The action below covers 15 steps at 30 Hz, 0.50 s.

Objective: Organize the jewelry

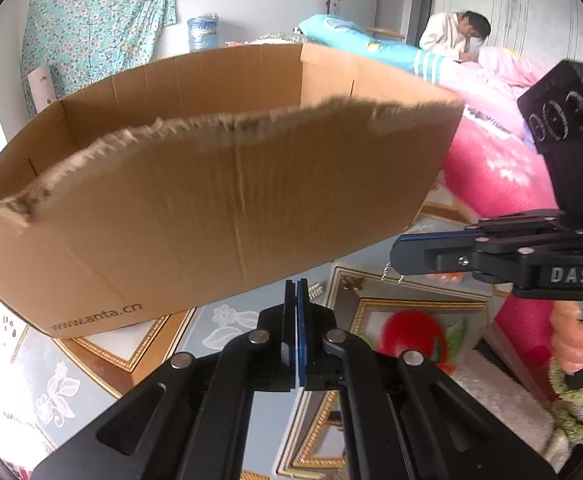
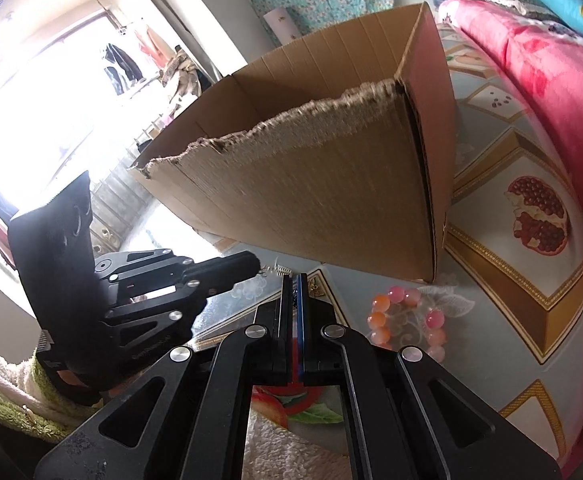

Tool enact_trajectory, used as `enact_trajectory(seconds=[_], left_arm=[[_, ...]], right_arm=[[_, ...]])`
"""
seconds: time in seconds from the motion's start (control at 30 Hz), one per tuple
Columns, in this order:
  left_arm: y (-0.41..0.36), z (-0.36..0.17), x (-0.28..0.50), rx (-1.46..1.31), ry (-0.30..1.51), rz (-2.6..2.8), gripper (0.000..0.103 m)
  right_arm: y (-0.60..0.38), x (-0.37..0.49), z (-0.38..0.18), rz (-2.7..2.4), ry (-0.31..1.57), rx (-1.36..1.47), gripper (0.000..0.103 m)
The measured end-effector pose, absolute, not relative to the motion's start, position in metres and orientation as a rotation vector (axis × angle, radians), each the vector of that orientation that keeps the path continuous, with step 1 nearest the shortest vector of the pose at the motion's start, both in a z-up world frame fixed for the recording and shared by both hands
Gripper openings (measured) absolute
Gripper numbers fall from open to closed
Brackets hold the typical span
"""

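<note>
An open brown cardboard box [image 1: 211, 184] with a torn near rim stands on the patterned floor mat; it also shows in the right wrist view [image 2: 331, 184]. My left gripper [image 1: 296, 284] is shut in front of the box's lower wall, with a small silver chain piece [image 1: 316, 290] at its tip. My right gripper [image 2: 295, 278] is shut, and small silver links [image 1: 393, 273] hang under its fingertips. A pink and orange bead bracelet [image 2: 405, 320] lies on the mat to the right of my right gripper.
A bed with a pink quilt [image 1: 499, 168] runs along the right side. A person [image 1: 455, 34] sits at the far end of it. The mat [image 2: 531, 264] has fruit pictures and gold frames. A bright window [image 2: 39, 92] is at the left.
</note>
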<state>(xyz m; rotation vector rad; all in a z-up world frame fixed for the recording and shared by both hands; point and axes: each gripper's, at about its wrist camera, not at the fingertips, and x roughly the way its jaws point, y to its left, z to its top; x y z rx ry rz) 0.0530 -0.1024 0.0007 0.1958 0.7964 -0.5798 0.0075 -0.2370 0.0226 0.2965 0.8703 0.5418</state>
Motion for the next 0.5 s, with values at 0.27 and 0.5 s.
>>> enact_trajectory(seconds=[0.27,0.5], left_arm=[[-0.085,0.034,0.036,0.136,0.746,-0.597,0.000],[-0.068,0.085,0.017,0.082,0.670,-0.651,0.000]], right_arm=[[-0.241,-0.006,0.050,0.551,0.799,0.277,0.000],[-0.241,-0.016,0.094,0.591,0.695,0.242,0.000]])
